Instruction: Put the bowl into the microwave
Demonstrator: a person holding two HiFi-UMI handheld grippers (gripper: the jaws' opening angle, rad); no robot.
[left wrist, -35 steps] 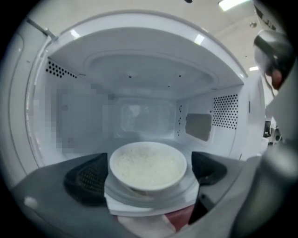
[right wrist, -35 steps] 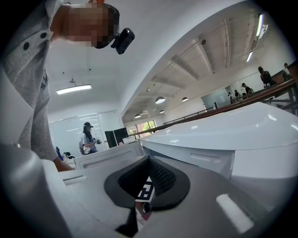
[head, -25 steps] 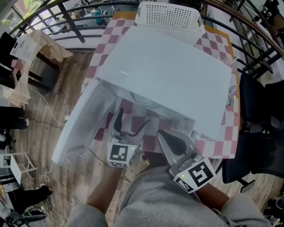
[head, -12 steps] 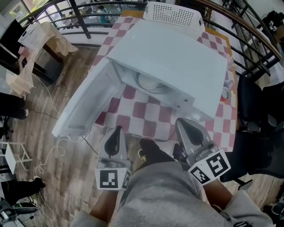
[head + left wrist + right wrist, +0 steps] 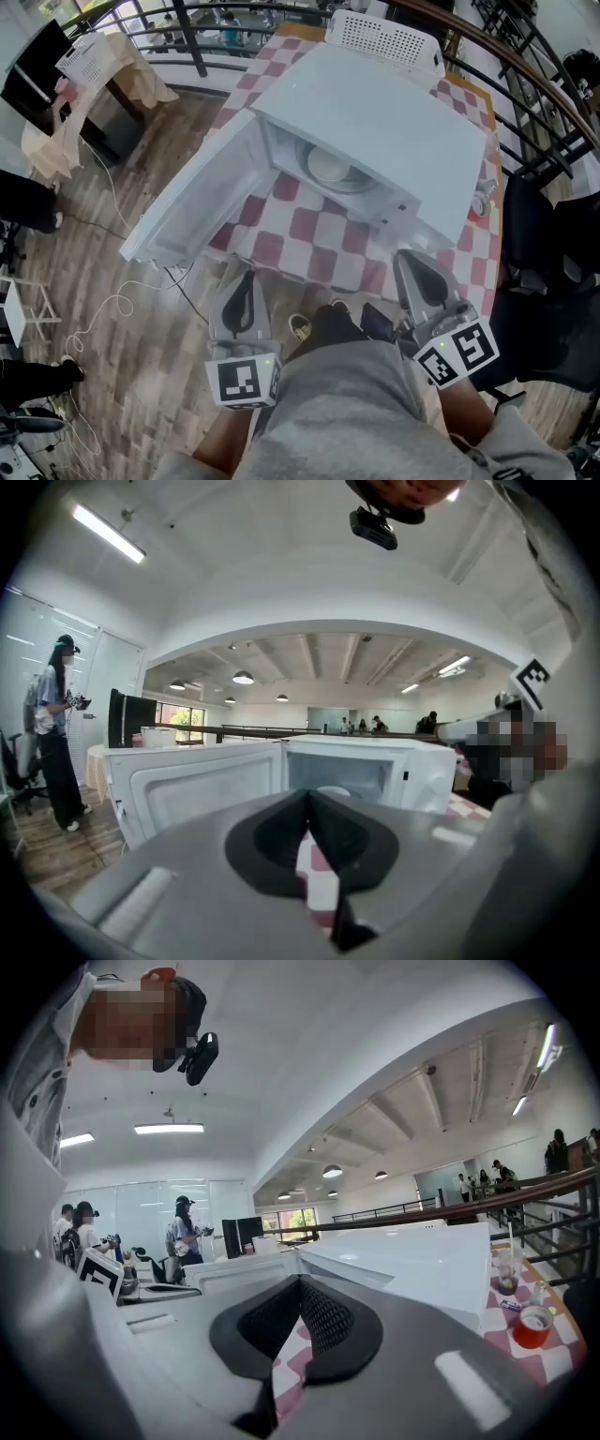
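The white microwave [image 5: 375, 131] stands on the checked table [image 5: 309, 234] with its door [image 5: 202, 202] swung wide to the left. A pale bowl [image 5: 330, 167] sits inside the cavity, and it also shows in the left gripper view [image 5: 333, 790]. My left gripper [image 5: 246, 279] hangs below the table's near edge, short of the door, shut with nothing between its jaws. My right gripper [image 5: 415, 267] is over the table's near right edge in front of the microwave, also shut and empty. Neither gripper touches the bowl.
A white perforated basket [image 5: 384, 37] sits behind the microwave. A dark chair [image 5: 544, 272] stands at the right, and a metal railing [image 5: 525, 66] curves round the back. A red cup [image 5: 532, 1326] and small bottles stand at the table's right side. A person [image 5: 56, 733] stands far left.
Both grippers have drawn back from the microwave's mouth toward my body. The left gripper's jaws went from open to shut. The bowl now shows inside the cavity.
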